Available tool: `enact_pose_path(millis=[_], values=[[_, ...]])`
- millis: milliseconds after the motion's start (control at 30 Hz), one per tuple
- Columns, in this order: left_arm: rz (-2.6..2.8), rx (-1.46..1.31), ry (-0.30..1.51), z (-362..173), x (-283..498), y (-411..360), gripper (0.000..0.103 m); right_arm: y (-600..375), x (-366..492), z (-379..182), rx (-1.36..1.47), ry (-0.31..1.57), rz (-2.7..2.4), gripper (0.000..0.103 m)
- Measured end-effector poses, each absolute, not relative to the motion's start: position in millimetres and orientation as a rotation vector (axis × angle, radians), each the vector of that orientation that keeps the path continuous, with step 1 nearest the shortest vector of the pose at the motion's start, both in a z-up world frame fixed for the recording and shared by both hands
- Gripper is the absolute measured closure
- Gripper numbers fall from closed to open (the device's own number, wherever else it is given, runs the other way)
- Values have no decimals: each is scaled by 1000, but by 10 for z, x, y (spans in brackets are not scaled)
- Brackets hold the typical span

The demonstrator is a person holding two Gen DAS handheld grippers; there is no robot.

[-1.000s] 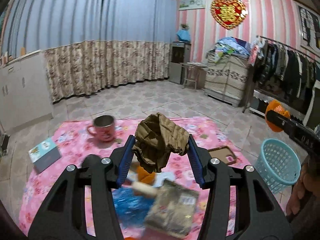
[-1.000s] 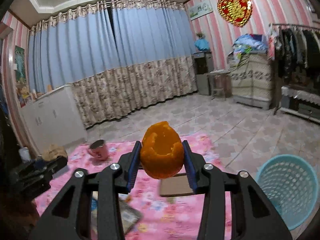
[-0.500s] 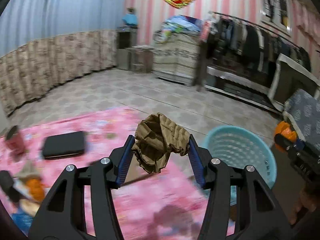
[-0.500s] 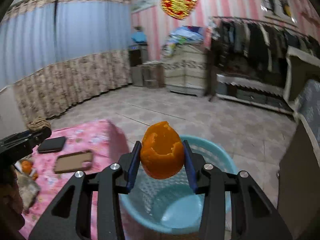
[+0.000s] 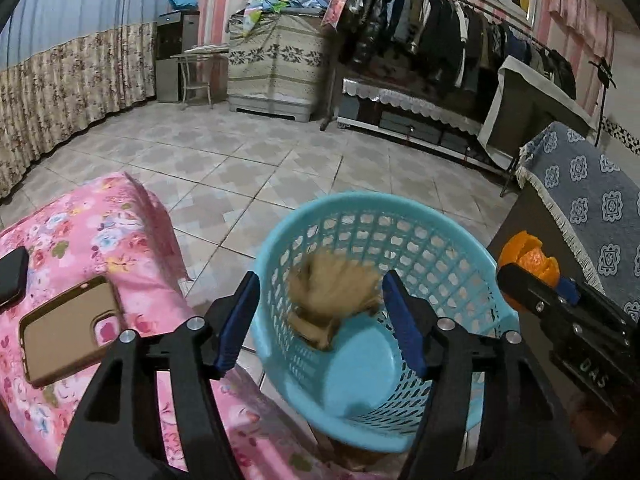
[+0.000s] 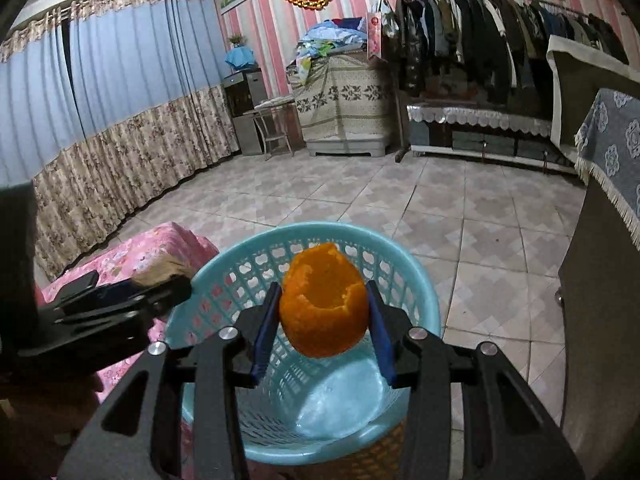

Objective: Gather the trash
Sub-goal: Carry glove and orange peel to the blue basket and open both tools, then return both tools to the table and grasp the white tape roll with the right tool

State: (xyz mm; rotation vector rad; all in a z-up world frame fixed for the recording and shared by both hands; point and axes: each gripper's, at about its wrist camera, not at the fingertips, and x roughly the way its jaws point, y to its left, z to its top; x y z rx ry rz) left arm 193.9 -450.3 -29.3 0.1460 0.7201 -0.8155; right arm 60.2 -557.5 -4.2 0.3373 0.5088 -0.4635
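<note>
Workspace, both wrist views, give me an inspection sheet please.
Surface: pink floral cloth.
Job's things: brown wad, blurred, falling into blue basket; orange peel above the basket.
Clutter: tan phone case, black phone.
Grippers: left gripper has just been opening, wad loose between its pads; right gripper shut on the peel.
Cables: nothing seen.
Surroundings: tiled floor, clothes rack, curtains.

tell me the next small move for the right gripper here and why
Probably open the right gripper and let the orange peel drop. It hangs over the mouth of the blue basket, with the pads at its sides. The left gripper, whose jaws have just been opening, is clear of the brown crumpled paper, which is blurred over the basket.
</note>
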Motion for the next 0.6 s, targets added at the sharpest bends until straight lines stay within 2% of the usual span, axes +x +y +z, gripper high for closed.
enact_pose_path(millis=[67, 267, 467, 600], values=[[-812, 146, 713, -271, 1928, -4498, 30, -5608, 546, -1, 344, 490, -474, 34], [-753, 132, 650, -11, 1880, -4145, 28, -5559, 484, 117, 345, 455, -466, 33], [-588, 93, 504, 455, 1739, -3090, 18, -5238, 529, 384, 313, 394, -386, 33], [-469, 42, 469, 653, 1697, -2231, 18, -4760, 761, 590, 274, 386, -283, 29]])
